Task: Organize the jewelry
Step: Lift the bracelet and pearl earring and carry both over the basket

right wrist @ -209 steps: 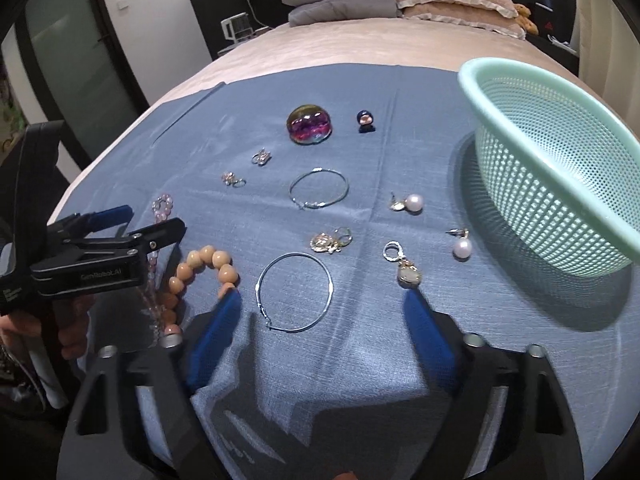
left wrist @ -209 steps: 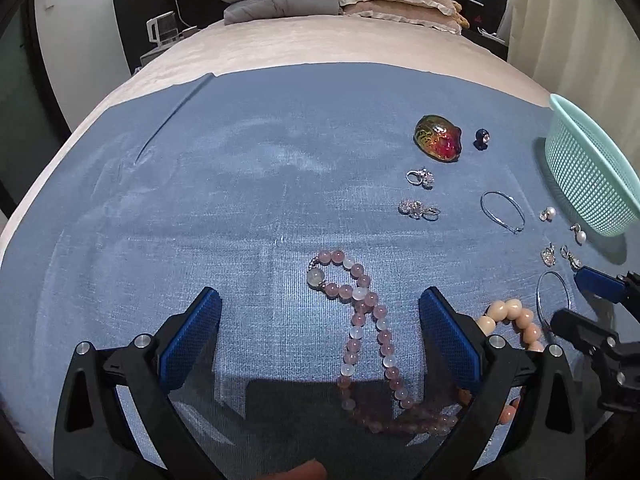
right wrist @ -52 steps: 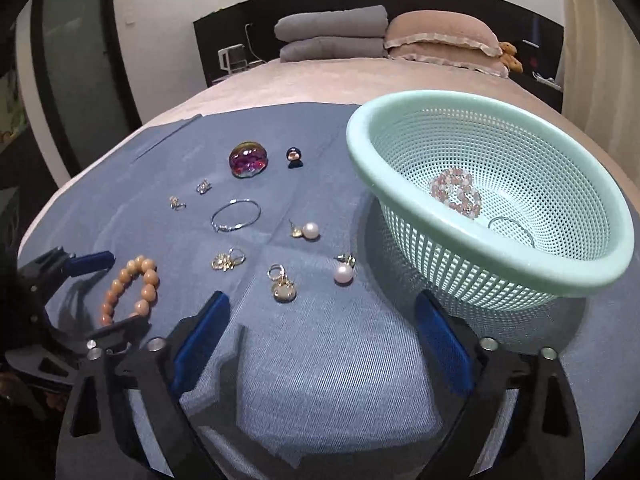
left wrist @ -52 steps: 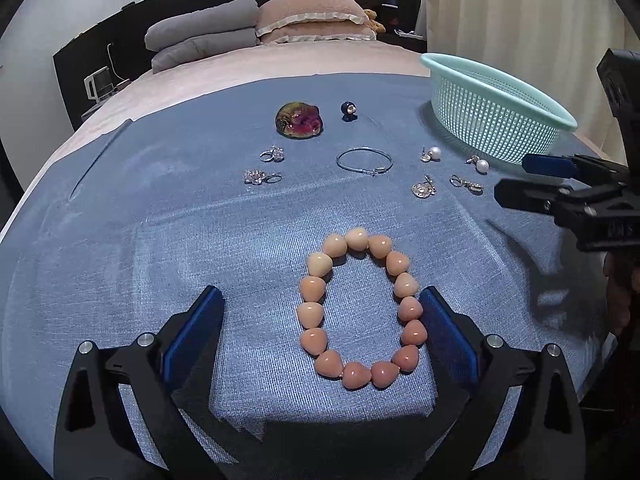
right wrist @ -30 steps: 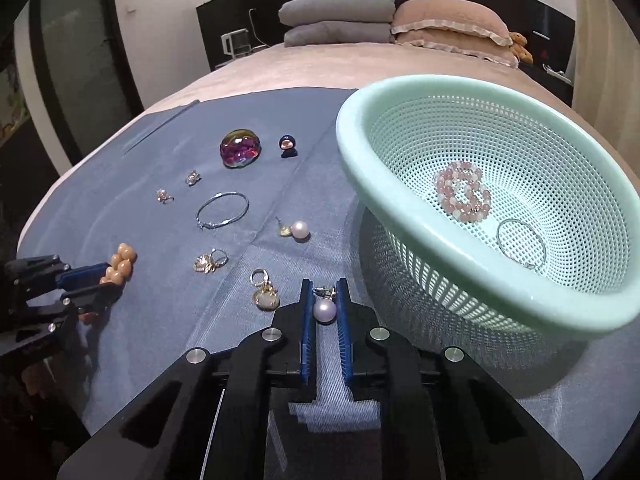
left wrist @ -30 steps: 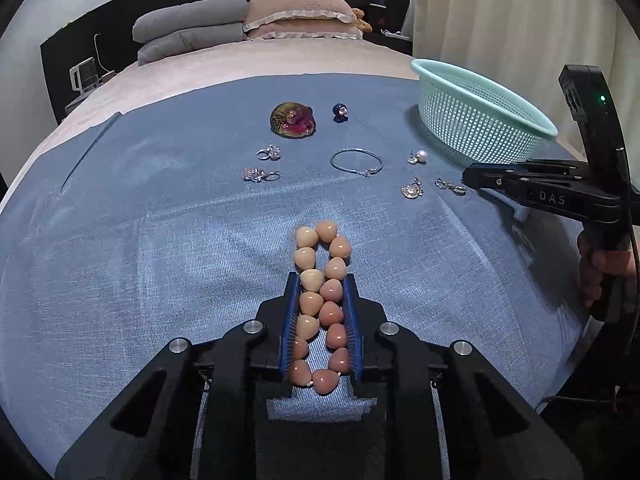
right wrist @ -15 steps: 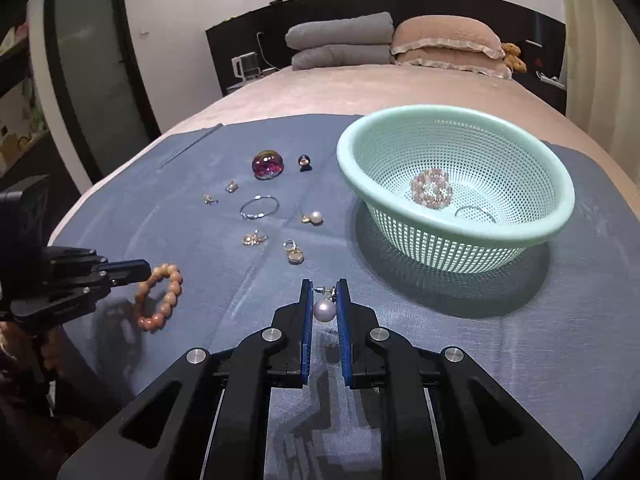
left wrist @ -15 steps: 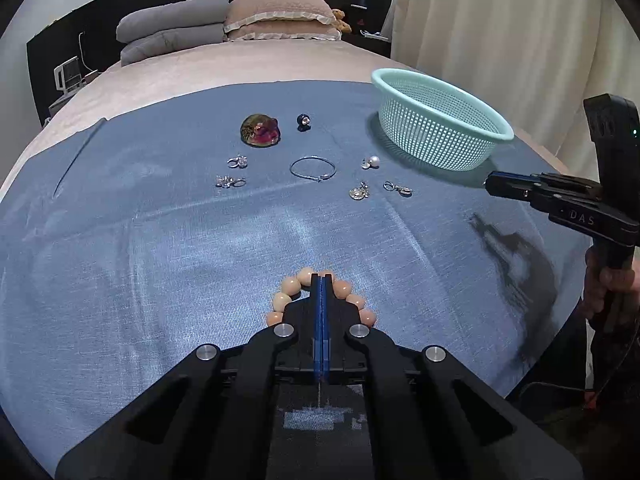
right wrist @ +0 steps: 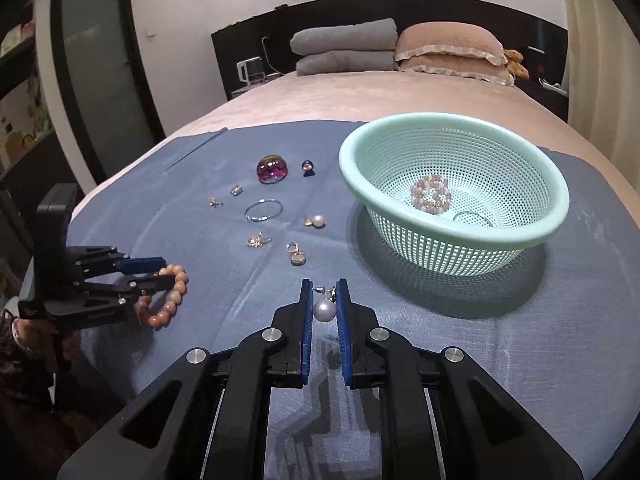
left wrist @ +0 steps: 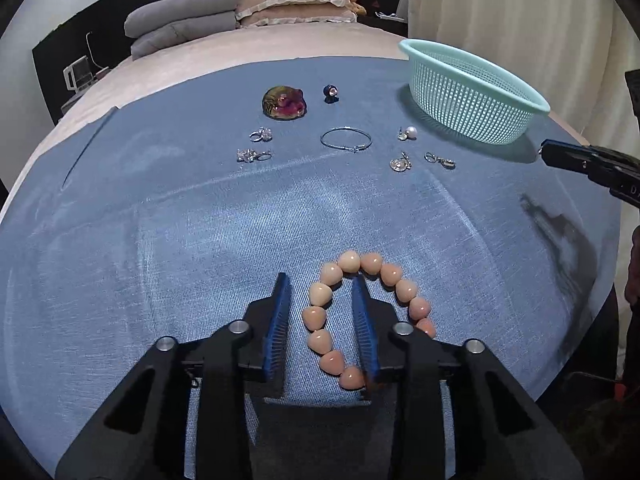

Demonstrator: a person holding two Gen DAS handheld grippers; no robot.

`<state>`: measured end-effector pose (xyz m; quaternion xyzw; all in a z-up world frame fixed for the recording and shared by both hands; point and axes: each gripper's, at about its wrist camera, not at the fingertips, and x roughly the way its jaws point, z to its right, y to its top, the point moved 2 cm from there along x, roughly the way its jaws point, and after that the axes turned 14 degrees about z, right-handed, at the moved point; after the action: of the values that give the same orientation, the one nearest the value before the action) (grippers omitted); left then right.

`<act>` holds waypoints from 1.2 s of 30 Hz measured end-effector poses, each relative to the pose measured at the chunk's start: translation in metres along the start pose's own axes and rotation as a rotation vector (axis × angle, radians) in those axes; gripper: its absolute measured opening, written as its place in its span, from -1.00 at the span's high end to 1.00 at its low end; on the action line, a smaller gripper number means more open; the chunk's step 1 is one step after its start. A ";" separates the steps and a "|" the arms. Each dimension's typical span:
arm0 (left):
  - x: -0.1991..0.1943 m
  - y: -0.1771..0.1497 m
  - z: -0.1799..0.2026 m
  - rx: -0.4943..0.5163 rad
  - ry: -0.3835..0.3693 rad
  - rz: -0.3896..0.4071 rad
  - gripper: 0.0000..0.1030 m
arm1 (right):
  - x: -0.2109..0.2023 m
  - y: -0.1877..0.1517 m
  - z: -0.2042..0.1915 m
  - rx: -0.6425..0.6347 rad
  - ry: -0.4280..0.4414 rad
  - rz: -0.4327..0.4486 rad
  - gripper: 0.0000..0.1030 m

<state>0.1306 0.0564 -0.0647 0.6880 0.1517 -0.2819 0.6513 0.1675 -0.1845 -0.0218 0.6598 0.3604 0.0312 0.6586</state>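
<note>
A bed (right wrist: 400, 96) carries a blue cloth (left wrist: 200, 220) spread across its foot; grey and tan pillows (right wrist: 400, 50) are stacked against a dark headboard, a pale curtain (left wrist: 500, 20) hangs at one side and a dark glass door (right wrist: 100, 72) stands at the other. On the cloth sits a mint-green mesh basket (right wrist: 556, 216) holding a pink bead bracelet (right wrist: 431, 194) and a thin hoop. Loose pieces lie beside it: a dome-shaped iridescent stone (left wrist: 284, 103), a small dark bead, two sparkly rings, a silver hoop (left wrist: 346, 139), a pearl stud and two gold earrings. The left hand-held gripper (left wrist: 322, 300) has just been opening; its right finger stands inside the peach bead bracelet (left wrist: 320, 314), the left finger outside, and the pads do not press the beads. The bracelet lies flat, its long axis running away from the camera. The right hand-held gripper (right wrist: 324, 294) clamps a pearl earring (right wrist: 324, 311) above the cloth, its post pointing up and away, just short of the basket.
</note>
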 end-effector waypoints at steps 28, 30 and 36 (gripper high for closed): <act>-0.053 0.249 0.045 0.146 -0.264 0.364 0.77 | -0.045 0.152 0.035 -0.209 -0.148 0.254 0.79; -0.043 0.269 0.060 0.161 -0.302 0.375 0.77 | -0.042 0.159 0.042 -0.201 -0.157 0.264 0.79; 0.016 0.292 0.105 0.189 -0.366 0.324 0.77 | -0.020 0.158 0.065 -0.180 -0.184 0.237 0.79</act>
<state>0.2921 -0.0797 0.1634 0.6987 -0.1077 -0.3066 0.6374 0.2549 -0.2297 0.1199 0.6361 0.2139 0.0803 0.7370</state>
